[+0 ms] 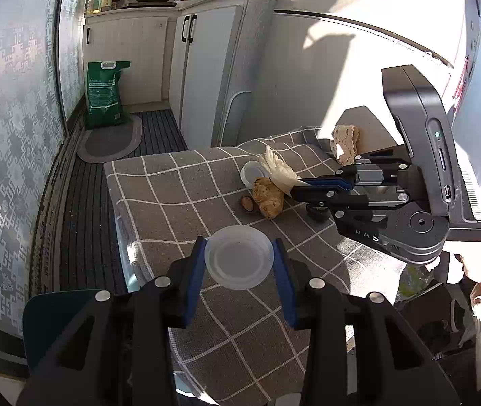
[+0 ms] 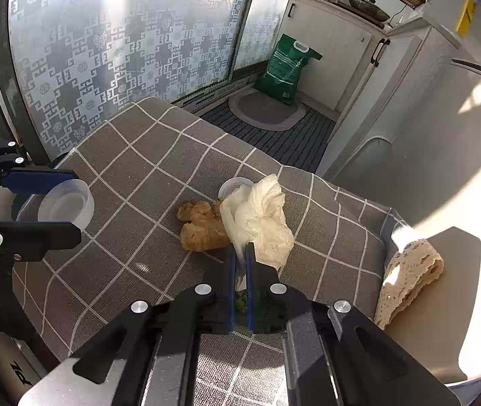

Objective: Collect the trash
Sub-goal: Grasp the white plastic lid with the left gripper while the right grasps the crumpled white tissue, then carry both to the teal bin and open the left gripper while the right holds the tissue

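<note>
My left gripper (image 1: 239, 253) is shut on a clear plastic cup (image 1: 238, 257), held above the checked tablecloth (image 1: 159, 182); the cup also shows in the right wrist view (image 2: 68, 208). My right gripper (image 2: 239, 253) is shut on a crumpled white tissue (image 2: 260, 216), also seen in the left wrist view (image 1: 279, 171). A piece of ginger (image 2: 201, 225) lies just left of the tissue. A second clear cup (image 2: 235, 186) lies behind the tissue. A small brown nut-like scrap (image 1: 246, 202) lies beside the ginger (image 1: 269, 198).
A beige lace cloth (image 2: 409, 270) hangs on a chair at the table's right edge. White cabinets (image 1: 206, 67), a green sack (image 1: 105, 94) and a grey mat (image 1: 110, 138) stand on the dark floor beyond the table. A patterned glass door (image 2: 105, 50) is behind.
</note>
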{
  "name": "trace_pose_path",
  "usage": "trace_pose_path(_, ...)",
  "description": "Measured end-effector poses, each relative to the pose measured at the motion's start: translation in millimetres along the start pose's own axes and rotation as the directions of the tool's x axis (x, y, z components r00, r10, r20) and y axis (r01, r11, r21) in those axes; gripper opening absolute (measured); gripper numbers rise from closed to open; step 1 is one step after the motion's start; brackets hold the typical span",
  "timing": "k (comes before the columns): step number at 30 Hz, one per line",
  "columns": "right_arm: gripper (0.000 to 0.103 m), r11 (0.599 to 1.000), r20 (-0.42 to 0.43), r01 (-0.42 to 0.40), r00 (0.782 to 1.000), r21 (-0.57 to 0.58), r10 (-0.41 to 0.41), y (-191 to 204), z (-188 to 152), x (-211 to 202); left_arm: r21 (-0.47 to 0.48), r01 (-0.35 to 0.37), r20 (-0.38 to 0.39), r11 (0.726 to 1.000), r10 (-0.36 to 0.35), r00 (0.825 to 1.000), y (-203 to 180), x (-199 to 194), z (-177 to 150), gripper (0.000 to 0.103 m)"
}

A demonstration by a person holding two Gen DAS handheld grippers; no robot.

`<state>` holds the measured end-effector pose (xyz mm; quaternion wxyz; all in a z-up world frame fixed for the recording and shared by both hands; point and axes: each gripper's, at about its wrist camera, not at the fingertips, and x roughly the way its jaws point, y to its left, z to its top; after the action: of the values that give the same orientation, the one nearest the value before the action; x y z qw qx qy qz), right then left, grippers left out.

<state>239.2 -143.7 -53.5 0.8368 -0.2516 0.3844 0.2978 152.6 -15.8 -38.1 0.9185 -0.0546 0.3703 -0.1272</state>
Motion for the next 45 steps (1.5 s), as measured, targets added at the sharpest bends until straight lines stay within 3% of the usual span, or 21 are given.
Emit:
trace_pose_path(8,0.005,0.999,0.073,-0.005,0.997,0.04,0.002,6.3,17.0,-29.3,-0.039,-0.012,0.048,0.999,0.013,0.999,24.3,-29.0,0.8,0.042)
trace_pose_path(17,0.0,0.986,0.17,-0.16,0.974,0.057,0.148,38.4,45.0,-65.1,-0.099,-0.036,0.101,0.994,0.046,0.994,58.0,-64.5,0.2,0.042)
trace_pose_path(21,0.0,0.986,0.165,-0.166,0.973,0.026,0.16,62.9,59.7,-69.2,-0.121,-0.044,0.112,0.992,0.057,0.992,74.0,-77.6,-3.3,0.042)
trace_pose_path(24,0.0,0.994,0.126,-0.107,0.986,-0.028,0.109,82.5,65.3,-64.2,-0.125,-0.051,0.109,0.991,0.065,0.992,82.5,-83.8,-8.3,0.042)
trace_pose_path(26,0.0,0.987,0.077,-0.157,0.984,-0.033,0.159,88.8,62.8,-56.2,-0.127,-0.055,0.11,0.99,0.069,0.992,85.8,-87.3,-10.3,0.042)
trace_pose_path(27,0.003,0.987,0.064,-0.155,0.986,-0.032,0.157,91.0,60.0,-52.5,-0.128,-0.054,0.112,0.99,0.069,0.991,87.9,-89.4,-11.5,0.042)
trace_pose_path(28,0.021,0.988,0.043,-0.153,0.987,-0.027,0.154,92.5,56.7,-47.5,-0.13,-0.053,0.113,0.99,0.068,0.991,90.1,-91.6,-13.3,0.042)
trace_pose_path(30,0.039,0.988,0.011,-0.149,0.989,-0.036,0.15,99.8,48.2,-39.0,-0.134,-0.054,0.115,0.99,0.07,0.991,96.7,-96.5,-16.0,0.042)
trace_pose_path(31,0.039,0.987,-0.014,-0.152,0.988,-0.047,0.152,104.1,44.0,-33.8,-0.136,-0.056,0.114,0.989,0.072,0.991,99.5,-97.8,-17.7,0.042)
trace_pose_path(36,0.038,0.995,-0.096,-0.049,0.995,-0.084,0.041,115.6,32.6,-6.2,-0.15,-0.068,0.111,0.986,0.086,0.99,116.0,-106.1,-27.2,0.042)
trace_pose_path(38,0.027,0.997,-0.111,-0.017,0.994,-0.079,0.008,113.3,30.5,1.6,-0.157,-0.071,0.115,0.985,0.089,0.989,121.3,-110.9,-30.4,0.042)
trace_pose_path(40,0.008,0.998,-0.12,-0.011,0.993,-0.063,0.003,110.7,30.4,5.0,-0.165,-0.073,0.119,0.984,0.093,0.989,128.3,-115.4,-32.7,0.042)
trace_pose_path(45,0.005,0.999,-0.075,0.015,0.997,-0.031,-0.018,109.9,38.2,-4.7,-0.18,-0.077,0.121,0.981,0.099,0.988,140.3,-122.0,-38.0,0.042)
